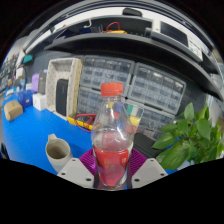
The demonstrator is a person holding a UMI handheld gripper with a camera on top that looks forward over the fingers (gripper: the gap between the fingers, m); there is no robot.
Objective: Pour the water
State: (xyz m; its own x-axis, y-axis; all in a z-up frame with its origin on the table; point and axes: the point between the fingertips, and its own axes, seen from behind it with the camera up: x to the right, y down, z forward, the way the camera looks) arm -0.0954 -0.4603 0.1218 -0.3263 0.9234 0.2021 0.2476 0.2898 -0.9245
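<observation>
Bottle (112, 135) half-full of red liquid, tool-gripped (112, 178)

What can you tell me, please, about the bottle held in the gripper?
The bottle is clear plastic with an orange-red cap still on and red liquid filling roughly its lower third. It stands upright between the fingers of the hand-held gripper, whose pink pads press its lower body from both sides. Whether its base rests on the blue table is hidden.
</observation>
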